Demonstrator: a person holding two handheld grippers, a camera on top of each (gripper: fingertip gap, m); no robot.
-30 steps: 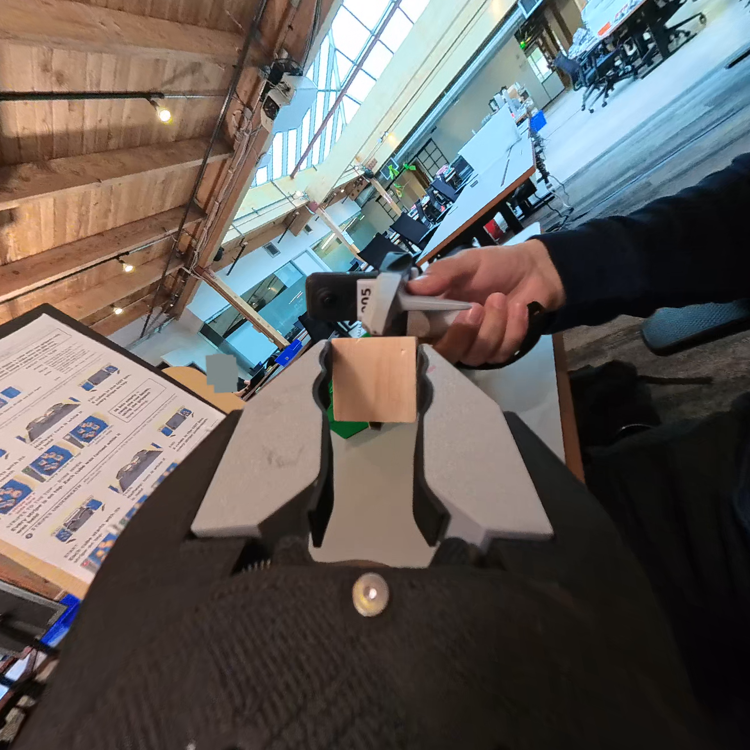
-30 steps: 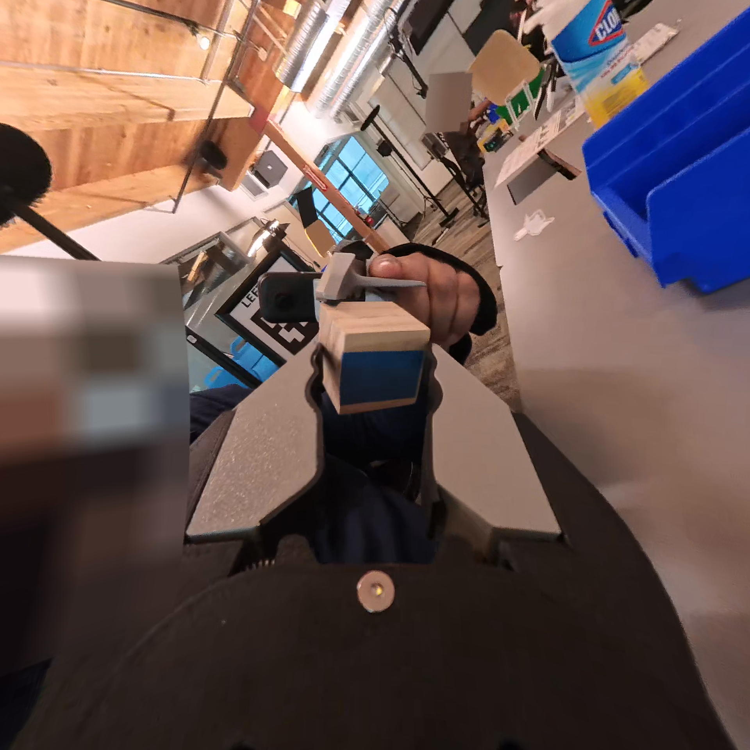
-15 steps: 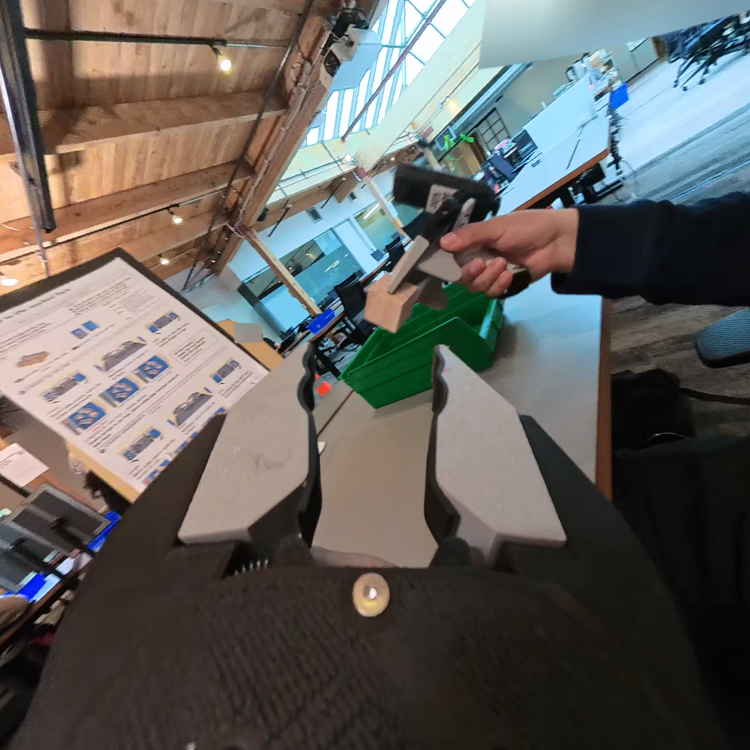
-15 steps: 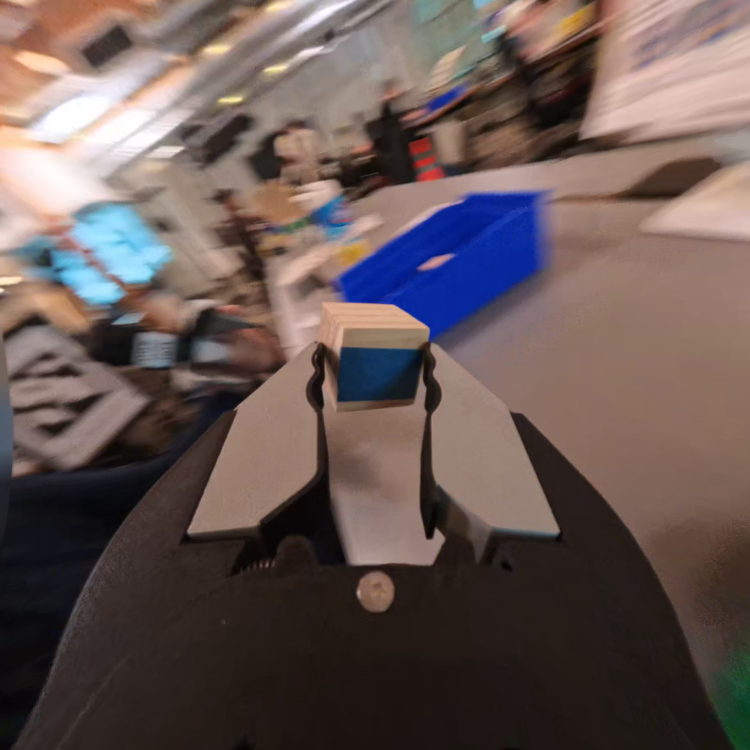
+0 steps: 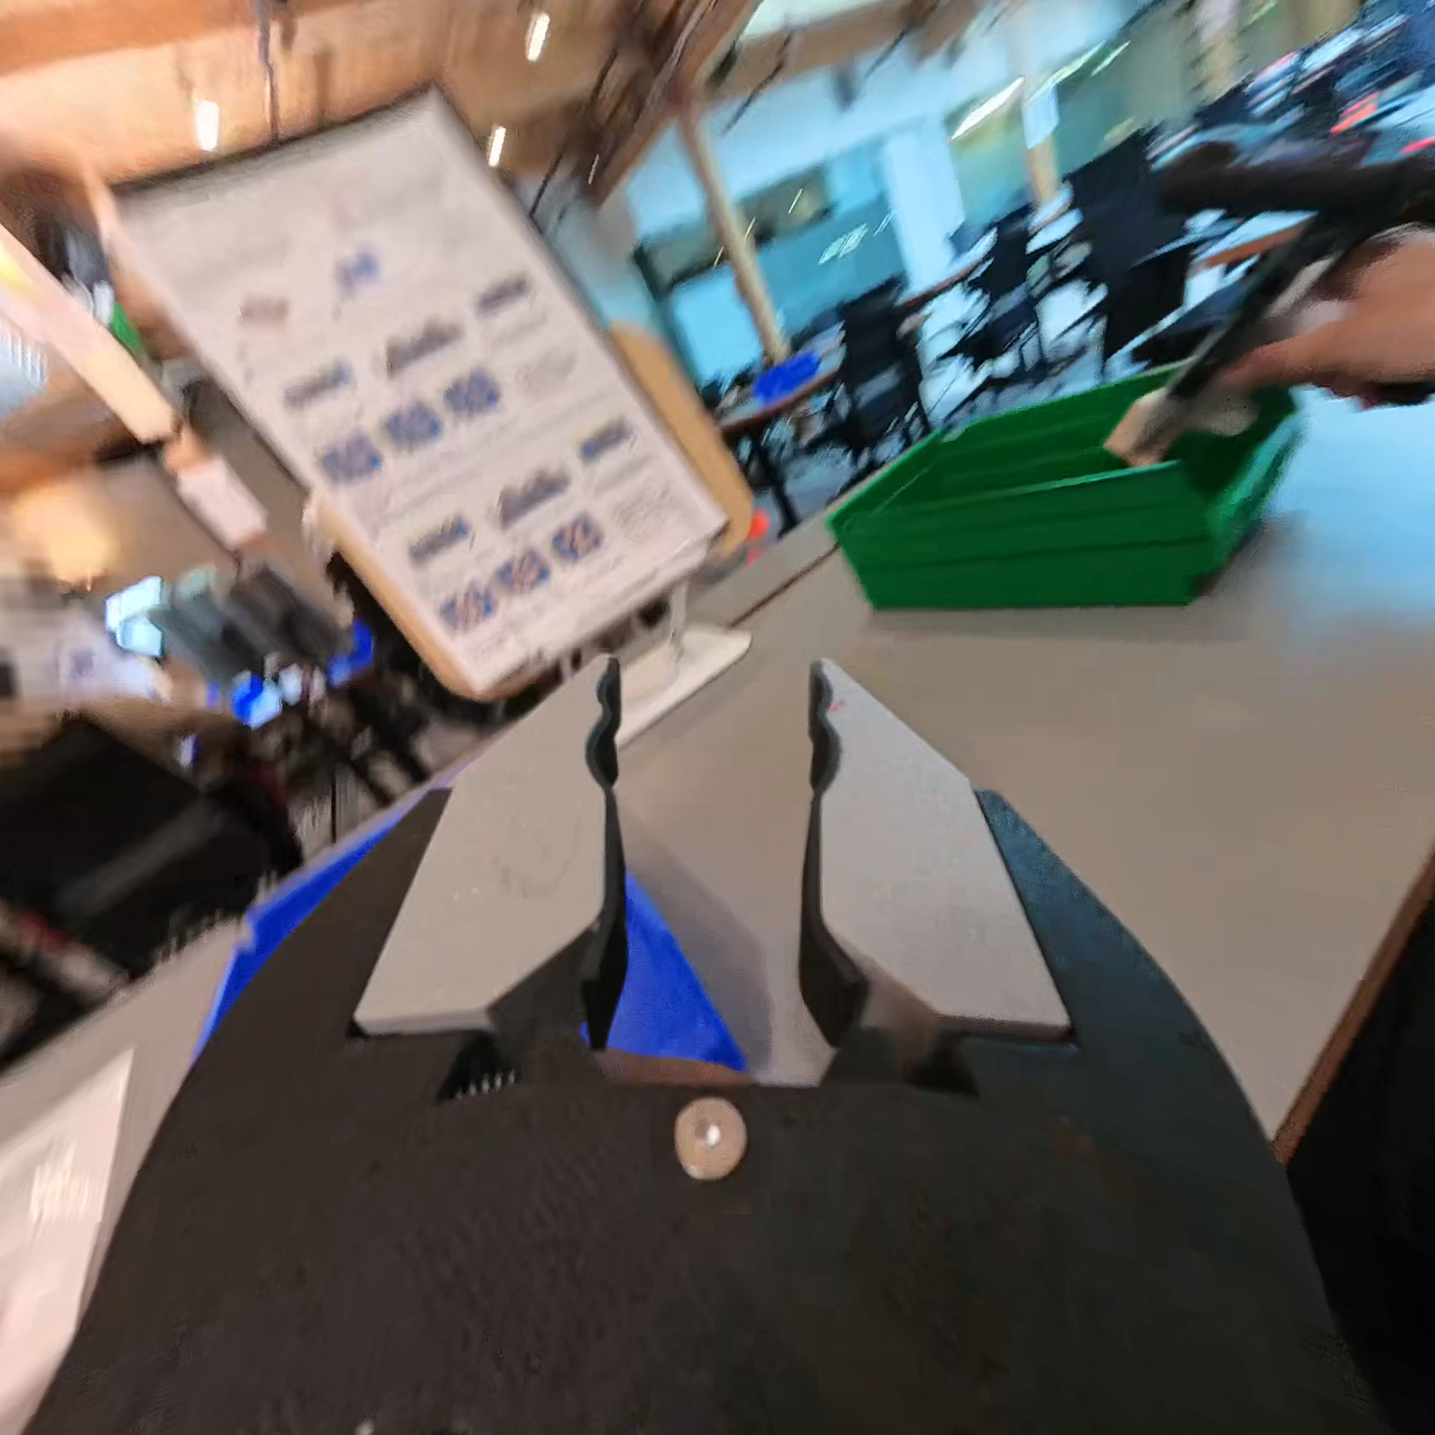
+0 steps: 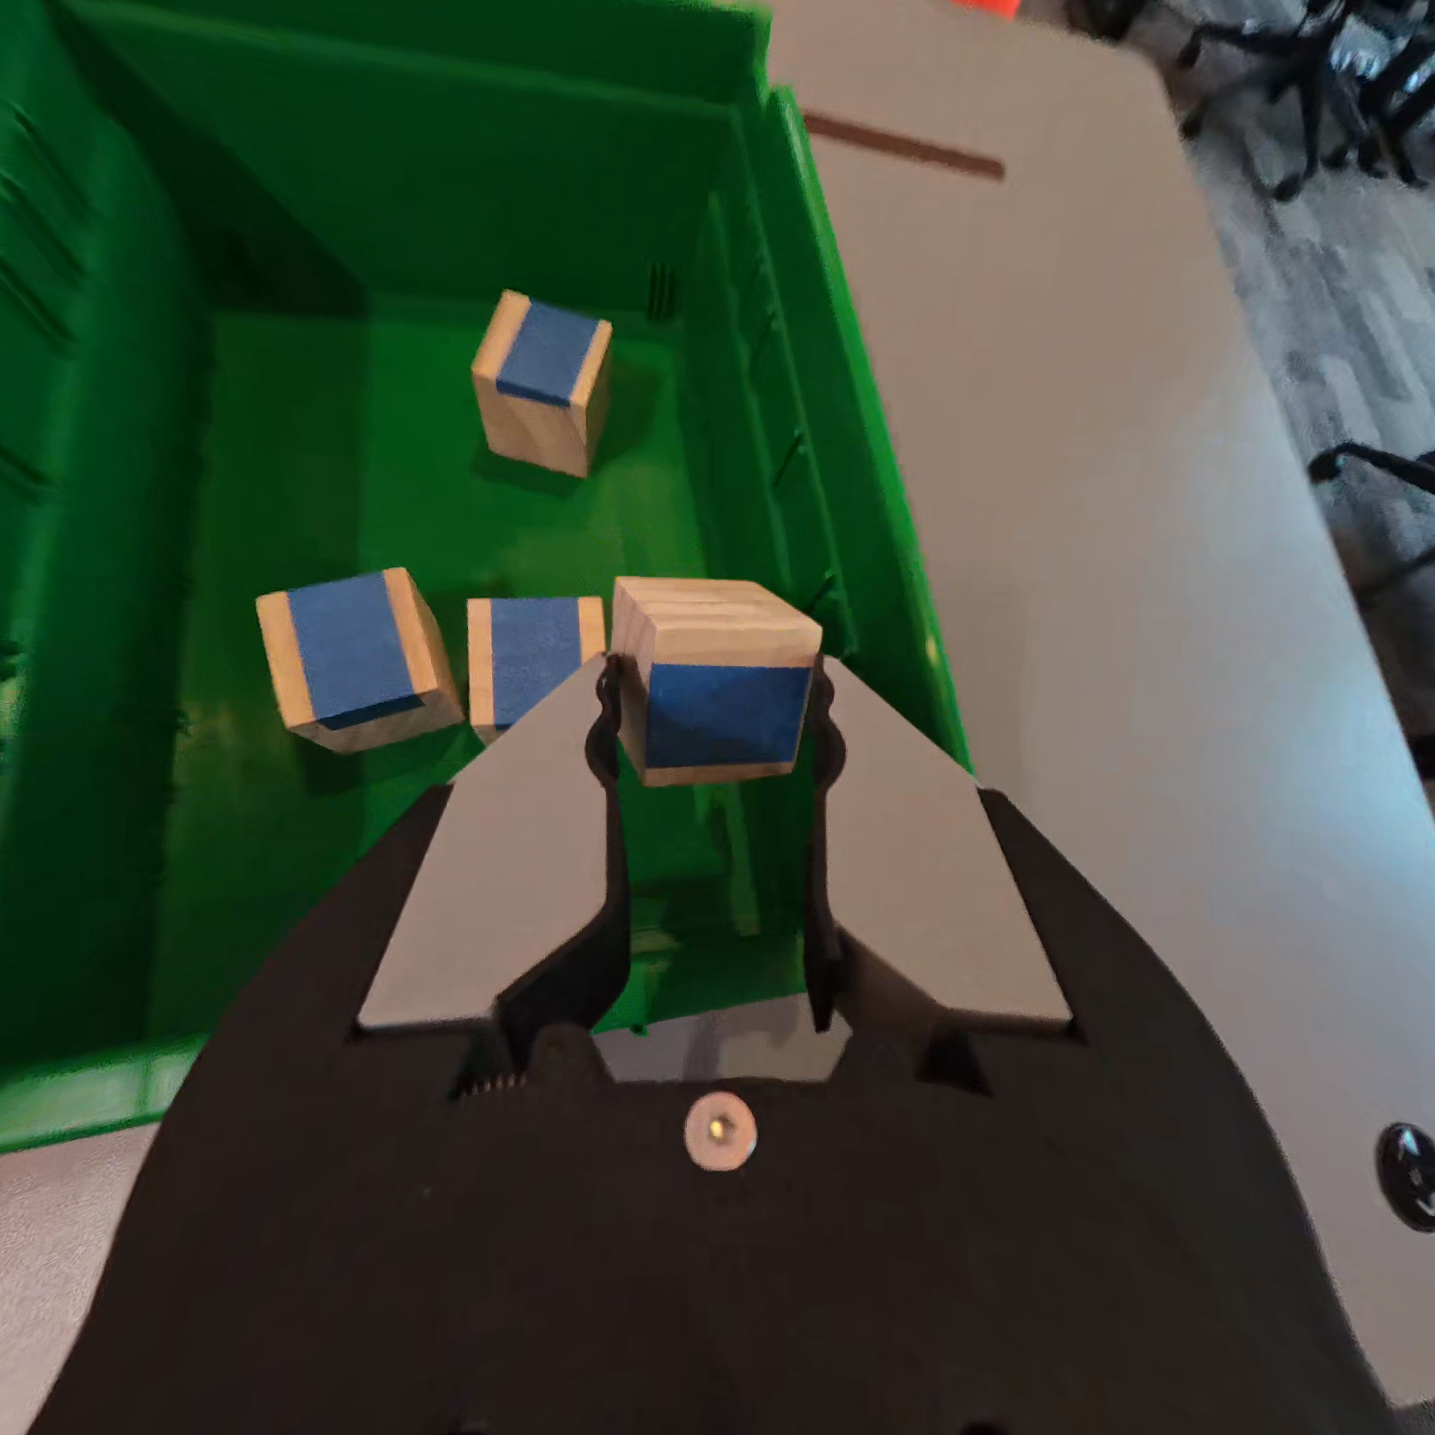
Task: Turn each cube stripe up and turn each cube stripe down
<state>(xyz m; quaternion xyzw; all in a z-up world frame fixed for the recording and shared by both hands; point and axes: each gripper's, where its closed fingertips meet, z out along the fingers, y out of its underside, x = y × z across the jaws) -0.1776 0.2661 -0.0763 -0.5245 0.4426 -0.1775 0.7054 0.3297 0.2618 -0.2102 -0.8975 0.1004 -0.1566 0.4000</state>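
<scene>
The green bin (image 6: 388, 194) sits on the grey worktop (image 6: 1087, 543) and fills the upper left of the right wrist view. Three wooden cubes lie on its floor, each with its blue stripe facing up: the far cube (image 6: 542, 380) at about 12 o'clock from the gripper tips, the left cube (image 6: 353, 660) at 9 o'clock, and the middle cube (image 6: 528, 660) just beside the left finger, partly hidden by it. The left and middle cubes lie near each other with a narrow gap between them; the far cube stands well apart.

A fourth cube, the held cube (image 6: 718, 683), is clamped between the jaws of the right gripper (image 6: 710, 699) above the bin's right side, its blue stripe turned toward the camera and bare wood on top.

The left wrist view is blurred. The left gripper (image 5: 710, 722) has its jaws spread with nothing between them, above the worktop (image 5: 1087, 738). Only this view shows a blue bin (image 5: 660, 971) under the left finger at 7 o'clock, a tilted instruction board (image 5: 419, 388) at 11 o'clock, and the green bin (image 5: 1048, 528) from outside at 2 o'clock, with the right gripper (image 5: 1188, 411) and a hand (image 5: 1367, 326) over its far end. The cubes inside the bin show only in the right wrist view.
</scene>
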